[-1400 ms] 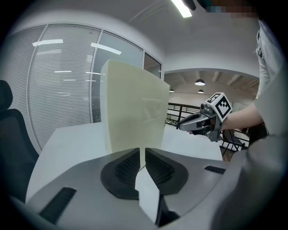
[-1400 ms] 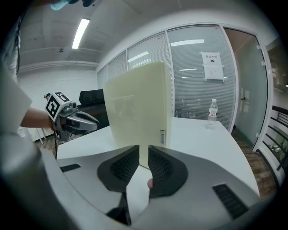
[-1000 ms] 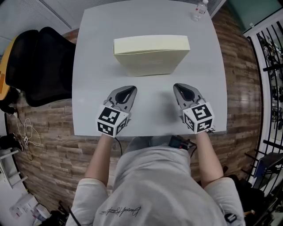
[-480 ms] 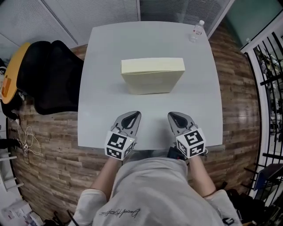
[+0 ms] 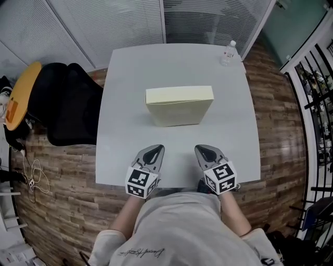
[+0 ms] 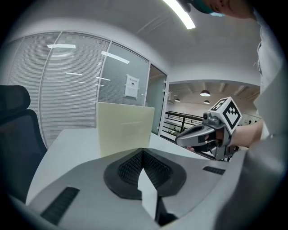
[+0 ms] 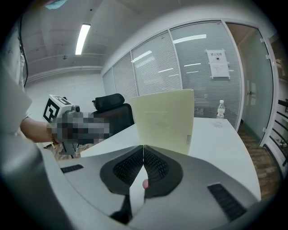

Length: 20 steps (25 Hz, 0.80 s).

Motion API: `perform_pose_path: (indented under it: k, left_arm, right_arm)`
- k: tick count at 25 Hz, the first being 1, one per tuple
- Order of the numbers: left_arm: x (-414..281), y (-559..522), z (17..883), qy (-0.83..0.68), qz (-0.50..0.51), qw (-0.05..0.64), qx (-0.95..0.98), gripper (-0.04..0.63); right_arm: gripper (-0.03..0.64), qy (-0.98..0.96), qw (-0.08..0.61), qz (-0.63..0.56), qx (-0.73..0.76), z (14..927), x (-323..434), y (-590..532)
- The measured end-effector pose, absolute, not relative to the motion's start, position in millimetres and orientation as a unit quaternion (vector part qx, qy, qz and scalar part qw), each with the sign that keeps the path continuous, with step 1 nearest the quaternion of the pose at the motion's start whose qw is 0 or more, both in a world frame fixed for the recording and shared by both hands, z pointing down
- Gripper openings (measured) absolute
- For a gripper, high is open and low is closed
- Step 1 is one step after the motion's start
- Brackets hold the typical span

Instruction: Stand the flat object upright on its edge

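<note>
Looks like your pale yellow flat object (image 5: pixel 179 105) is already up on its long edge mid-table (image 5: pixel 125 130), long axis running left-right, well off to the far side of your left gripper (image 5: pixel 155 149) and right gripper (image 5: pixel 201 149), roughly centered between them, both pressed together on nothing.

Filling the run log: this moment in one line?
box: upright on table | left gripper: shut, empty | right gripper: shut, empty

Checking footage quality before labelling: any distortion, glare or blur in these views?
Head view: sharp, evenly lit, fisheye bows the table edges. Left gripper view: dark round vignette, ceiling light glares at top. Right gripper view: same vignette, yellow box sharp.
</note>
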<state>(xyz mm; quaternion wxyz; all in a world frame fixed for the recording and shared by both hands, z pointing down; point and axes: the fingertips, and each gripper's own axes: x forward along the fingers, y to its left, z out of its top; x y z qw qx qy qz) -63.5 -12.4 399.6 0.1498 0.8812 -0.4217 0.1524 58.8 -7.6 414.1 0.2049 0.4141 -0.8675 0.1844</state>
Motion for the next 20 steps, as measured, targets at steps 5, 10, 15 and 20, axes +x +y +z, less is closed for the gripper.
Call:
perform_pose_path:
  k: [5, 10, 15, 20]
  left_arm:
    - [-57.8, -15.3, 395.1, -0.417, 0.15, 0.145, 0.885, 0.011]
    - [-52.2, -20.3, 395.3, -0.41, 0.149, 0.144, 0.888, 0.011]
    - [-51.4, -22.7, 394.5, -0.41, 0.146, 0.144, 0.889, 0.011]
    - [-52.8, -25.8, 395.3, -0.412, 0.147, 0.146, 0.887, 0.012]
  right_arm:
    - [0.025, -0.869, 0.197, 0.189, 0.412, 414.2, 55.8, -9.0]
    - [0.025, -0.869, 0.195, 0.197, 0.411, 418.5, 54.4, -12.3]
    - [0.025, -0.871, 0.192, 0.198, 0.407, 416.7, 53.5, -13.8]
    - [0.025, -0.873, 0.195, 0.198, 0.401, 417.9, 51.5, -16.1]
